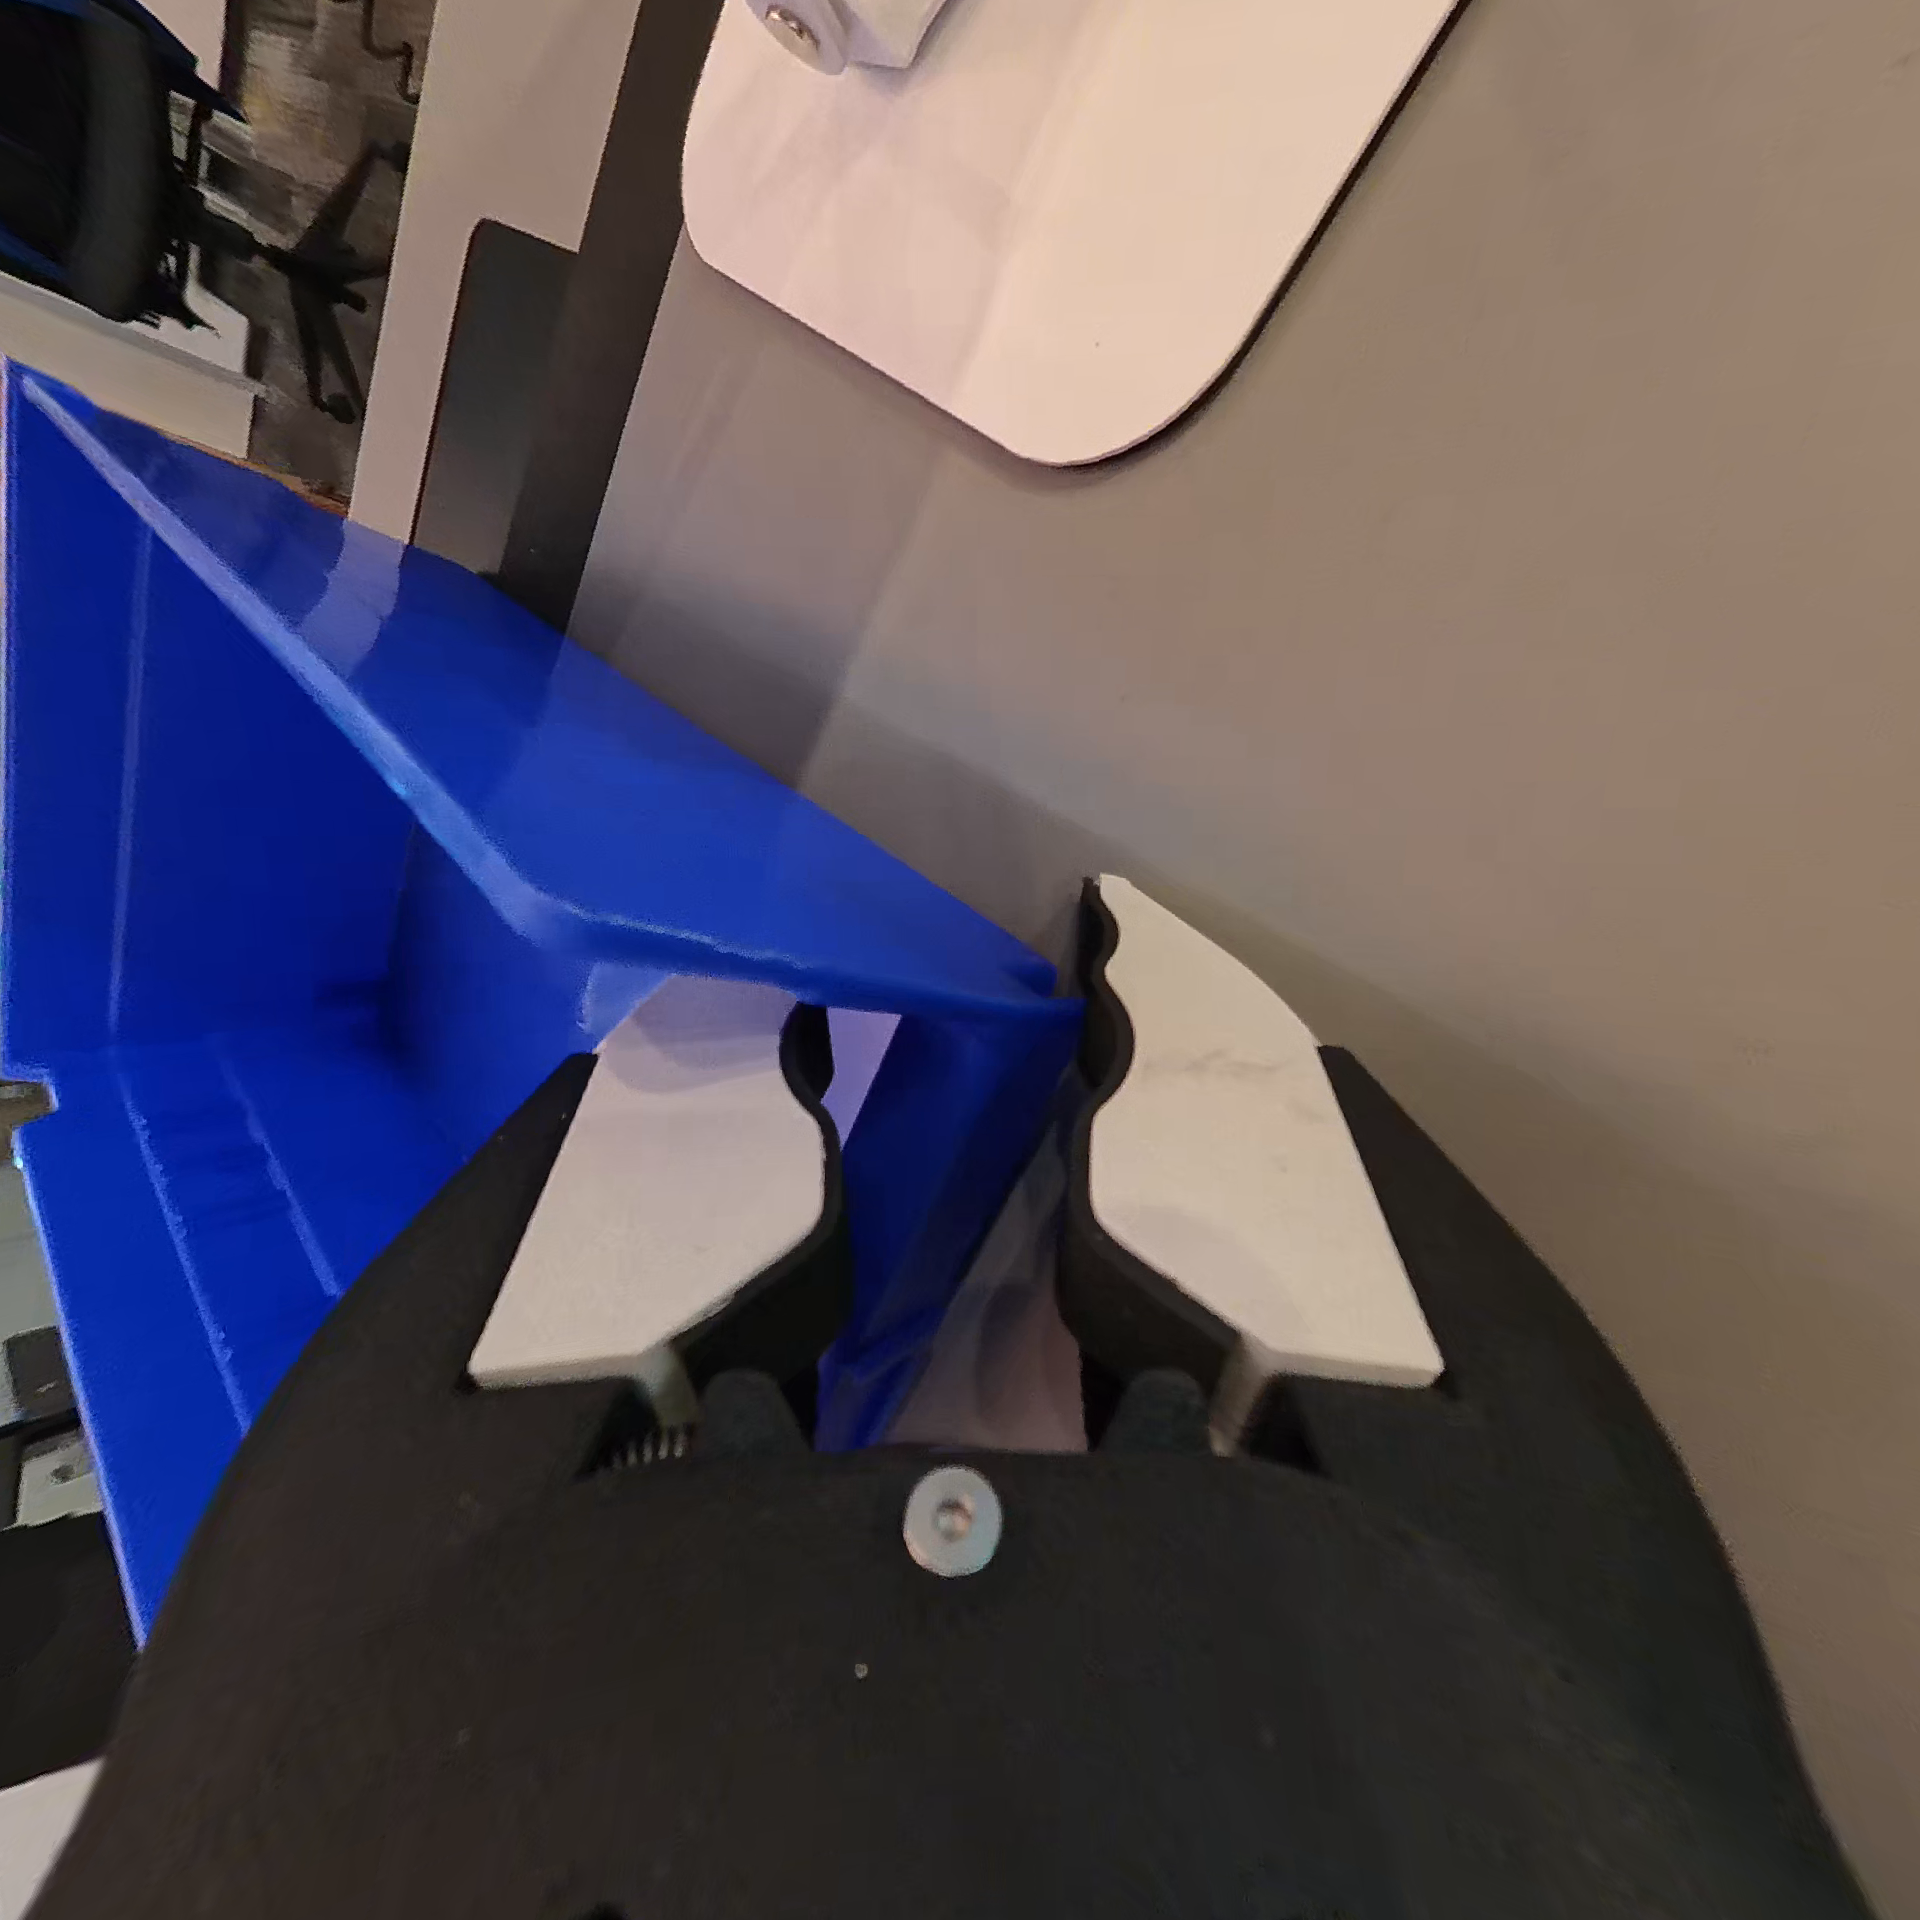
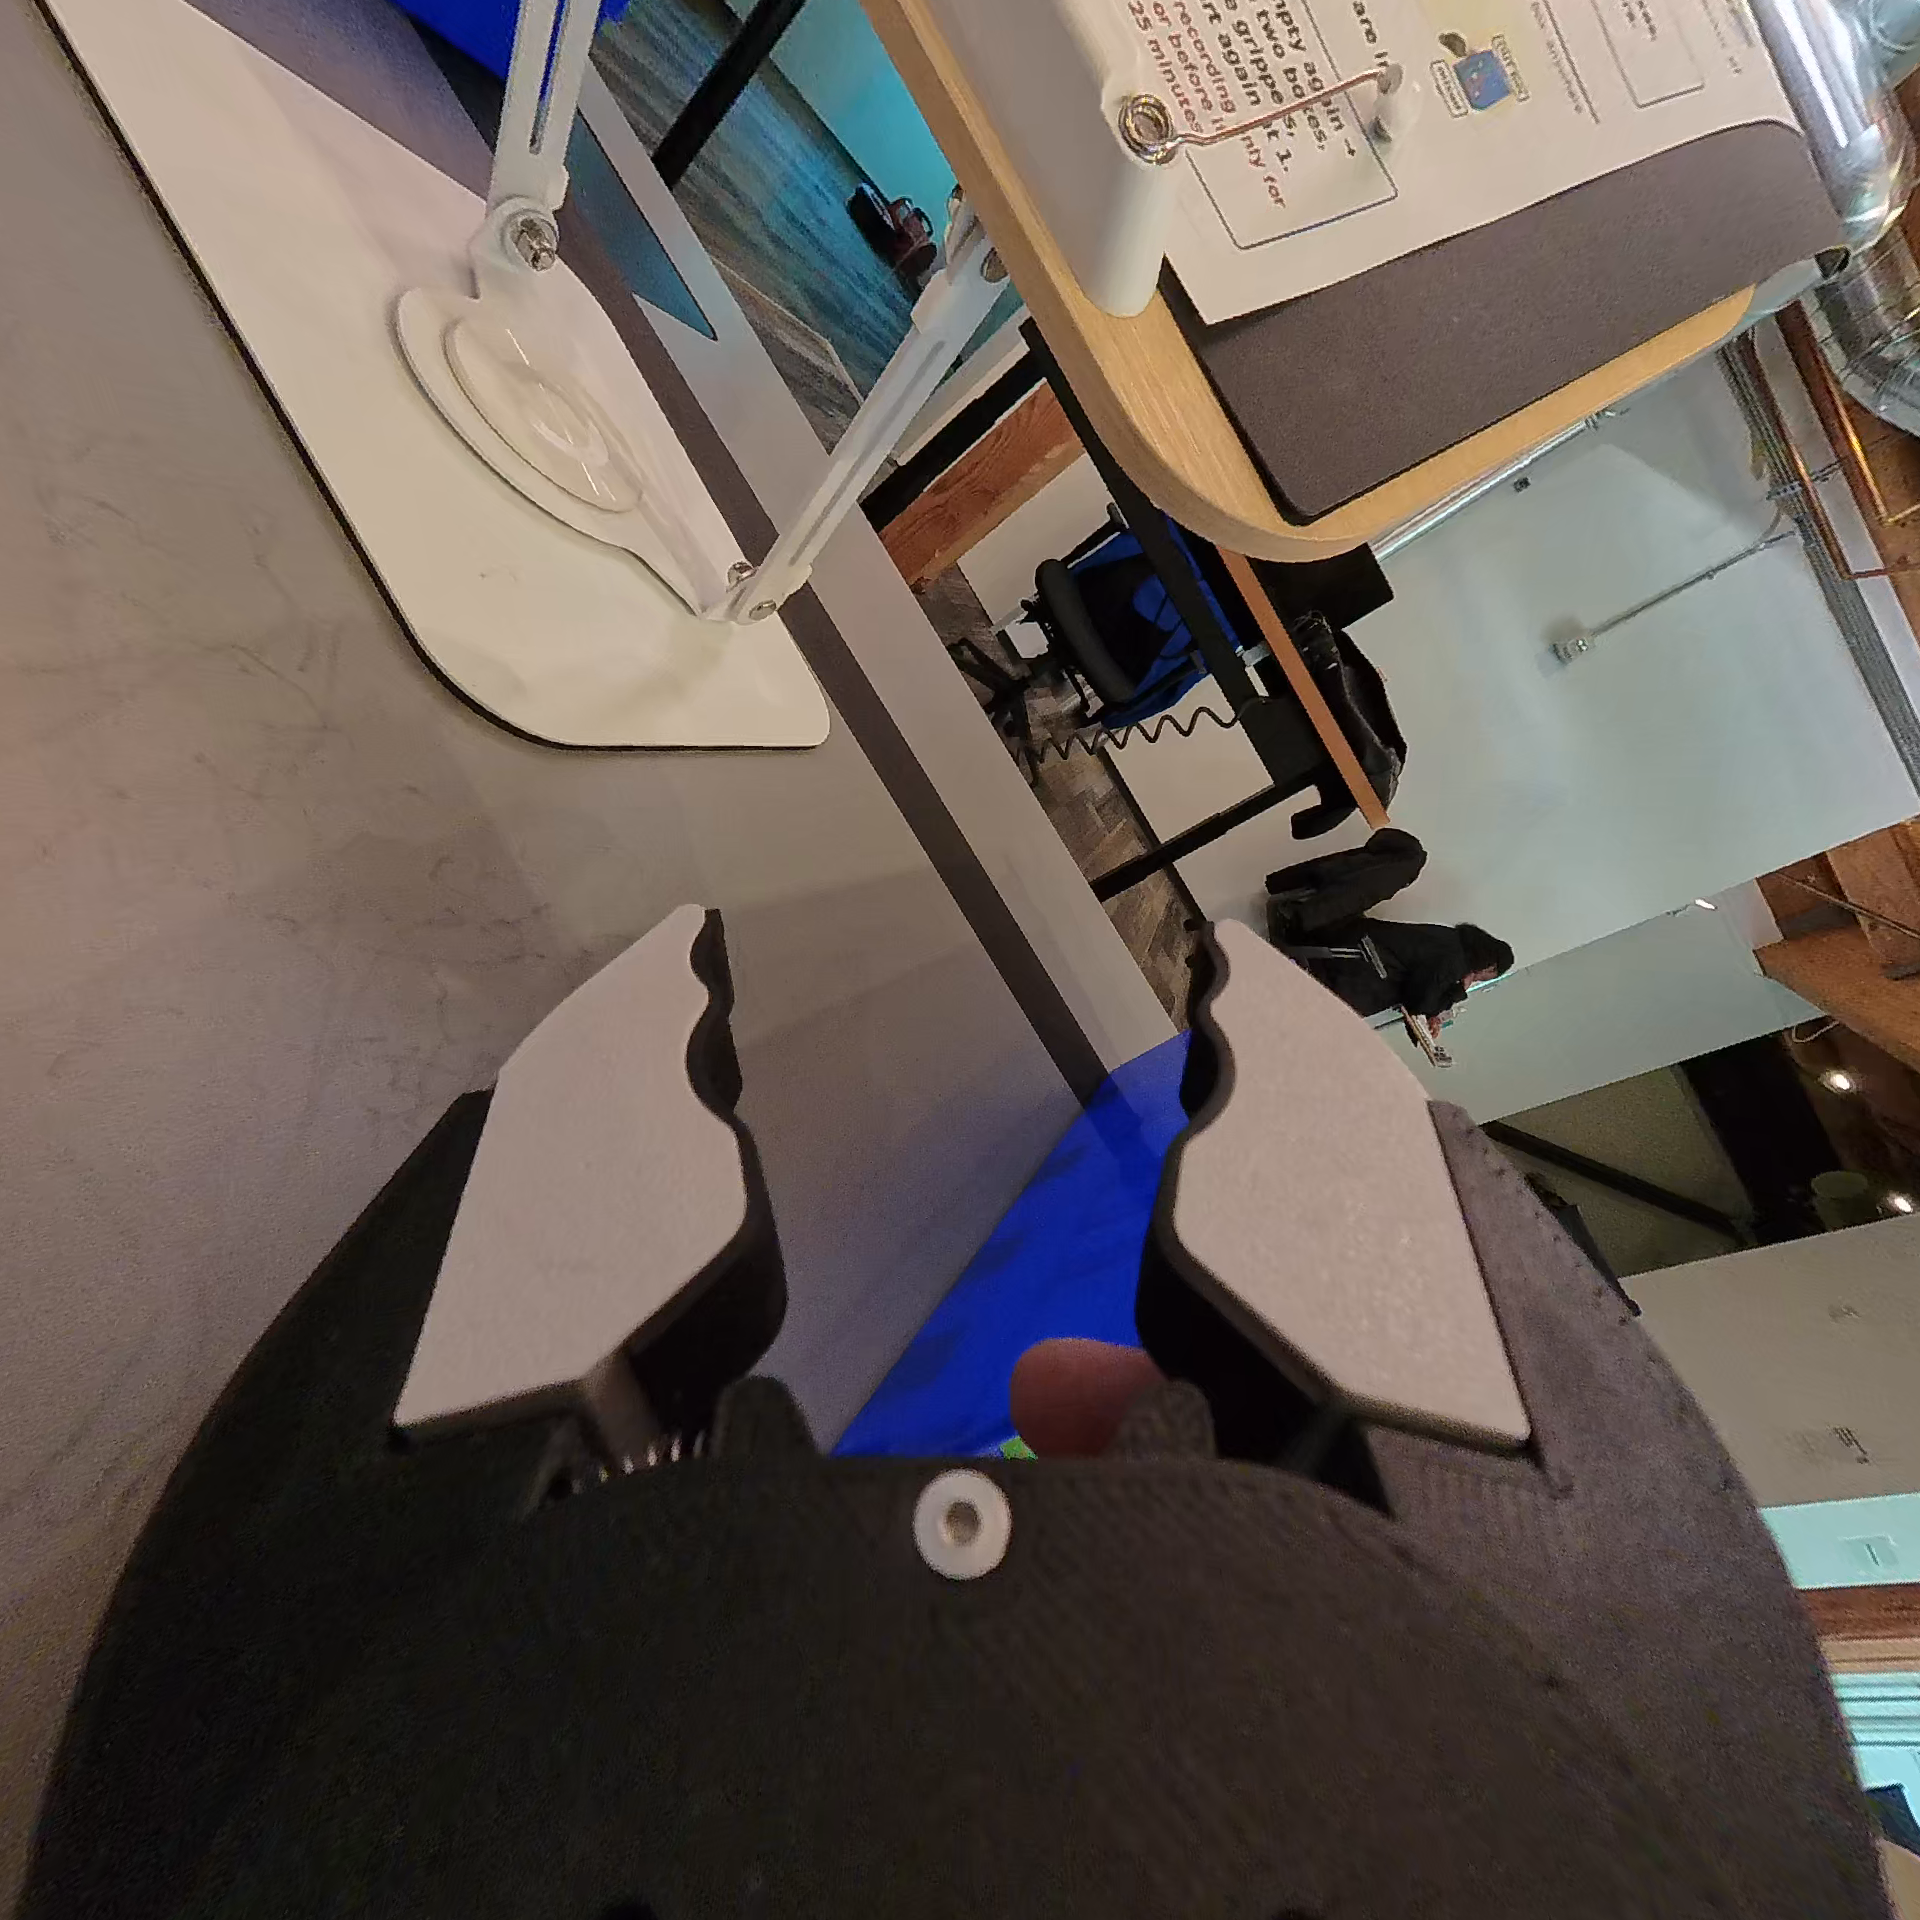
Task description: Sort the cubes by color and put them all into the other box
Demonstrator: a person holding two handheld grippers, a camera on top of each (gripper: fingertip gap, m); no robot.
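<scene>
In the left wrist view my left gripper (image 1: pixel 945 961) is closed on a side wall of the blue box (image 1: pixel 312 831). One finger is inside the box and the other is outside at its corner. The box looks tilted against the grey table (image 1: pixel 1455 727), and no cubes show inside it. In the right wrist view my right gripper (image 2: pixel 961 935) is wide open and empty above the table. Part of a blue box (image 2: pixel 1039 1278) lies low between its fingers. A blurred reddish-brown object (image 2: pixel 1081 1392) and a green sliver (image 2: pixel 1018 1446) show at the gripper's base.
A white mat (image 1: pixel 1018 229) lies on the table beyond the box; it also shows in the right wrist view (image 2: pixel 520 644), carrying a white stand with thin arms (image 2: pixel 540 416). The table's far edge (image 2: pixel 935 831) runs behind. Beyond are a wooden shelf with a paper sheet (image 2: pixel 1351 260) and a seated person (image 2: pixel 1434 966). One gripper's finger ends stand about 40 centimeters off the other's.
</scene>
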